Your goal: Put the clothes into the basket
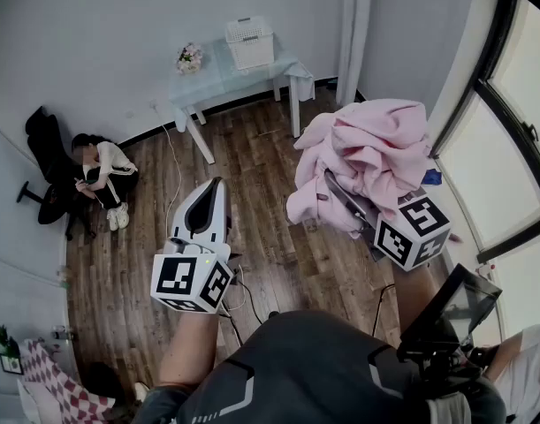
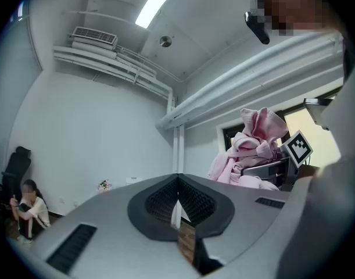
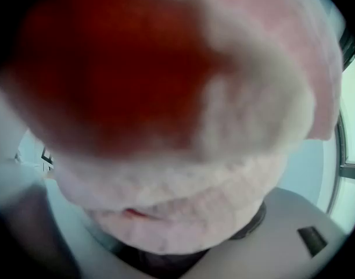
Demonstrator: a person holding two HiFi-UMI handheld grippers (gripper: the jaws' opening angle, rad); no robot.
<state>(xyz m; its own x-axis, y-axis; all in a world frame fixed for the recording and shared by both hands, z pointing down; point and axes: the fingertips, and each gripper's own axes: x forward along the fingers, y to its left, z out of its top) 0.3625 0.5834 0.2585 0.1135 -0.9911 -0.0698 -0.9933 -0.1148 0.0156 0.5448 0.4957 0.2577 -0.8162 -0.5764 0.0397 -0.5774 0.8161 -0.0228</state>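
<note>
A bundle of pink clothes (image 1: 367, 153) is held up at the right of the head view, with my right gripper (image 1: 340, 193) shut on it; the cloth covers the jaw tips. In the right gripper view the pink clothes (image 3: 183, 156) fill nearly the whole picture. My left gripper (image 1: 218, 185) is shut with nothing in it and points forward, left of the bundle. Its pads meet in the left gripper view (image 2: 177, 205), where the pink clothes (image 2: 250, 147) show at the right. The white basket (image 1: 249, 42) stands on a pale blue table (image 1: 208, 78) by the far wall.
A small bunch of flowers (image 1: 189, 57) sits on the table beside the basket. A person (image 1: 106, 179) sits on the wooden floor at the left next to a black chair (image 1: 44, 162). Cables (image 1: 243, 290) trail on the floor. Large windows (image 1: 517, 148) line the right side.
</note>
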